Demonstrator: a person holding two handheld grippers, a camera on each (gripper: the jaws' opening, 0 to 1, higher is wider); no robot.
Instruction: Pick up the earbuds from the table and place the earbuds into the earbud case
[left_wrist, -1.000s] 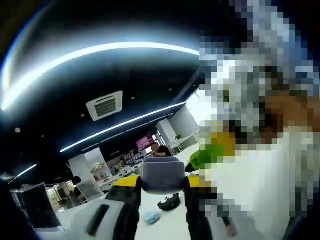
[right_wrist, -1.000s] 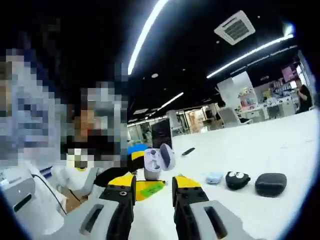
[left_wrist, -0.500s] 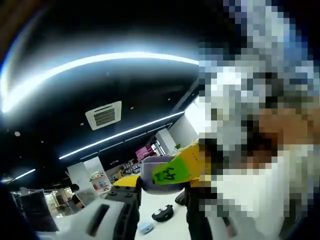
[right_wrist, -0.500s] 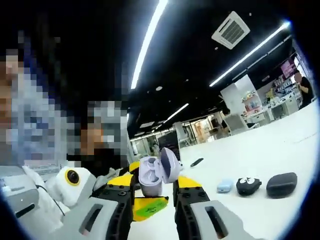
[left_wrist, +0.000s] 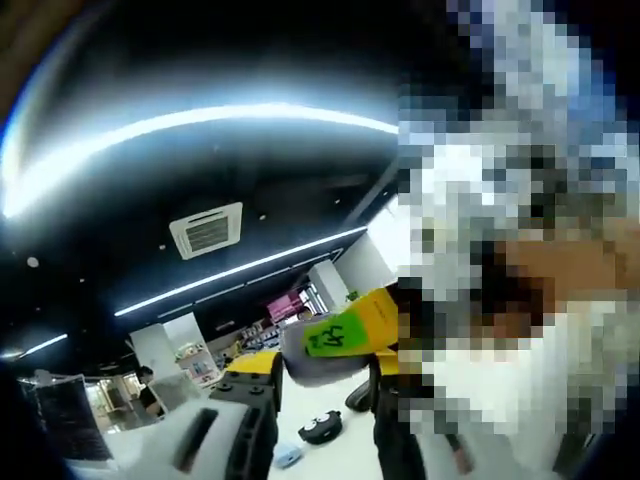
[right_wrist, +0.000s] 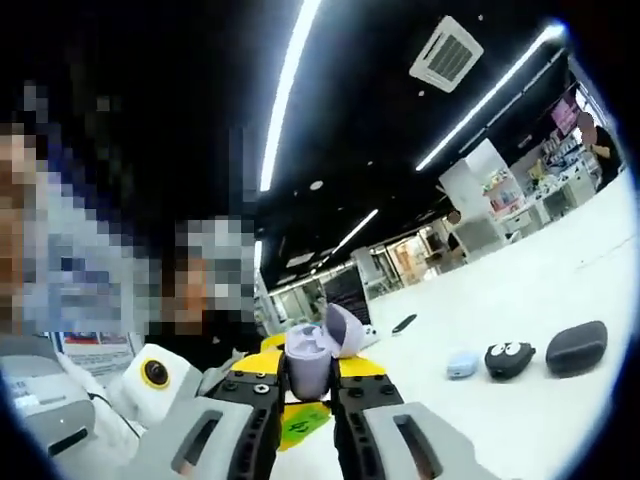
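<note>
The earbud case (right_wrist: 312, 362), pale lilac with its lid tipped open to the right, sits clamped between the two jaws of the right claw (right_wrist: 308, 385). A second ago the jaws stood apart on either side of it; now they have drawn in until both press the case's sides, so the grip looks firmer and the case is held up off the bench (right_wrist: 520, 420). In the left gripper view the same case (left_wrist: 325, 362) shows as a grey-lilac body just beyond the tips of the left claw (left_wrist: 322, 385), with the right claw's yellow jaw and its green label (left_wrist: 345, 332) crossing in front of it; this label has slid further in over the last second, so the two claws have come closer together. I cannot tell whether an earbud is between the left claw's jaws, nor whether they are closed on anything; they stand moderately apart. Whether the case's wells are filled is too small to read. My judgement is that the hands are lining up for an insertion into the open case.

Further right on the white bench, well apart from the case, lie a small blue case (right_wrist: 461, 363), a black case with white eyes (right_wrist: 507, 359) and a dark oval pouch (right_wrist: 576, 347).
</note>
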